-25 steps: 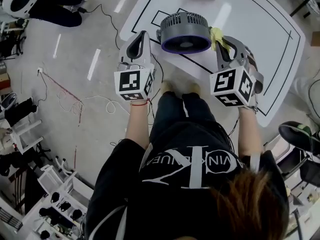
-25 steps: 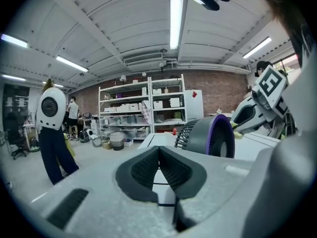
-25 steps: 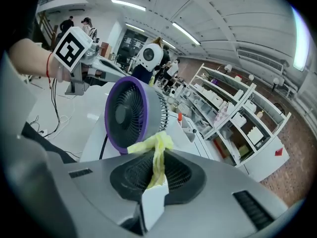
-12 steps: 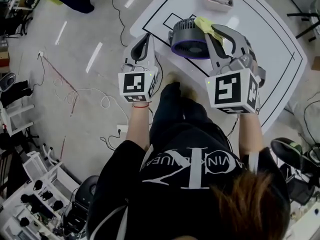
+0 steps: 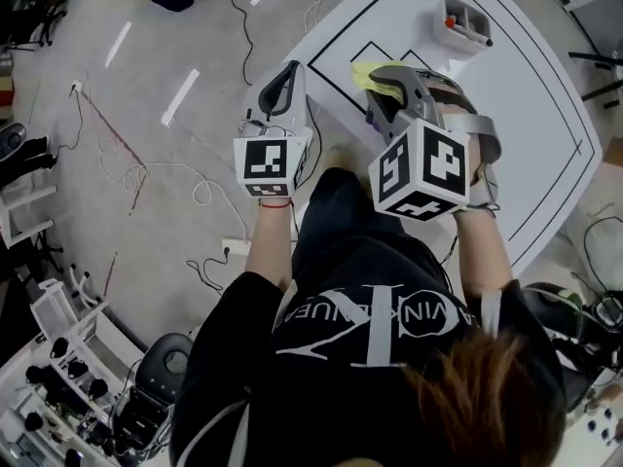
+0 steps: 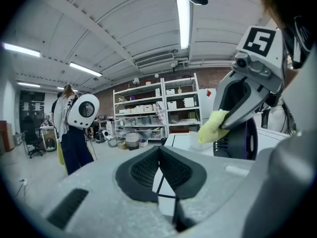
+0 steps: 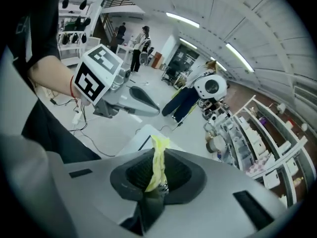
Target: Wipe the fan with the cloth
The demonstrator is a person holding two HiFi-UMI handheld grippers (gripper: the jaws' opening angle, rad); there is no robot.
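Okay, my R tool (image 7: 157,181) grips the yellow cloth (image 7: 159,155) by the fan (image 6: 243,142), L tool (image 6: 159,163) clenched shut.

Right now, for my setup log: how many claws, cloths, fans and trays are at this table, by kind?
Claws: 2 (left claw, right claw)
Yellow cloth: 1
Fan: 1
White divided tray: 1
Total: 5

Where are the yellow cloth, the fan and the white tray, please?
yellow cloth (image 6: 214,127): left gripper view, on its bunched end.
fan (image 6: 238,143): left gripper view, on its dark housing.
white tray (image 5: 467,8): head view, on its far rim.
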